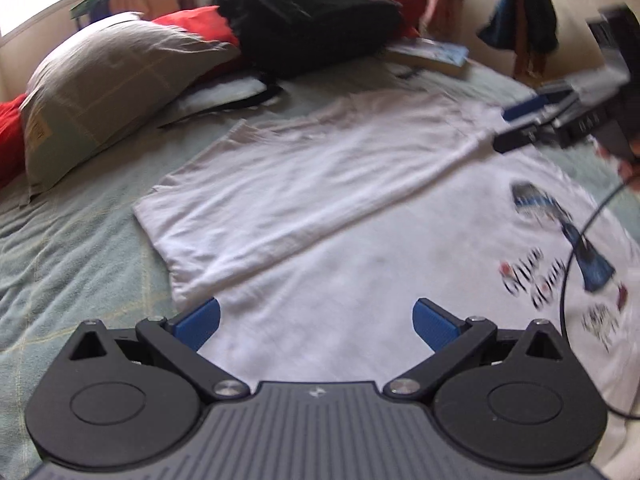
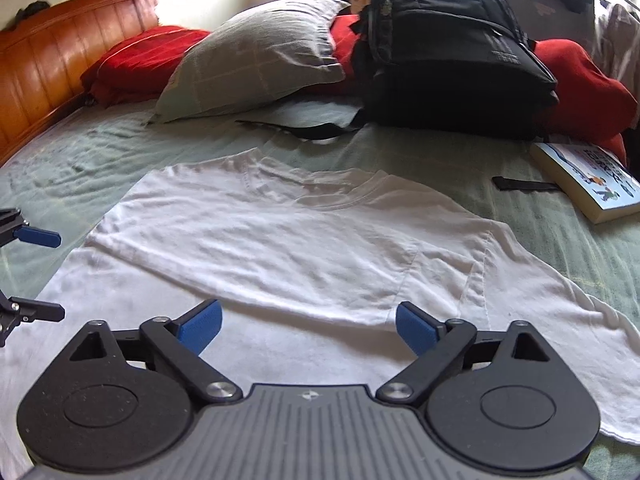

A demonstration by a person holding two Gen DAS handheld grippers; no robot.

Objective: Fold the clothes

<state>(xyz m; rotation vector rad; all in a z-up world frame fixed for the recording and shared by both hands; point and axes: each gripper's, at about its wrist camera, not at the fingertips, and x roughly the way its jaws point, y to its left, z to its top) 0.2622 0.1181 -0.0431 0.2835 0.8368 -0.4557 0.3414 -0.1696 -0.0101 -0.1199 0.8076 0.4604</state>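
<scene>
Item: white T-shirt [image 2: 304,240], lying on a pale green bedspread [image 2: 100,148]. One side panel is folded over onto the body, its edge running as a long diagonal crease in the left wrist view. A printed graphic [image 1: 560,236] in blue, black and red shows on the uncovered part; details are blurred. One sleeve spreads flat toward the right in the right wrist view.

Left gripper [image 1: 316,322]: jaws spread wide, nothing between them, blue pads [image 1: 200,322] poised above the shirt's lower body. It also shows at the left edge of the right wrist view, likewise apart.

Right gripper [image 2: 308,326]: jaws wide apart, empty, over the shirt near the folded edge. In the left wrist view it appears blurred at the upper right, above the shirt's far end, with a black cable [image 1: 576,280] trailing below it across the print.

Surroundings, along the far side of the bed:
- Grey pillow [image 2: 260,56], propped on red bedding [image 2: 140,56].
- Black backpack [image 2: 452,52], resting on the red bedding, its strap [image 2: 308,130] lying on the bedspread just beyond the shirt's collar.
- Paperback book [image 2: 588,184], flat on the bedspread, beside the shirt's sleeve but apart from it.
- Small black strip [image 2: 520,185], between book and shirt.
- Wooden headboard [image 2: 52,64], at left.
- Dark garments [image 1: 520,12] hanging by the wall.
</scene>
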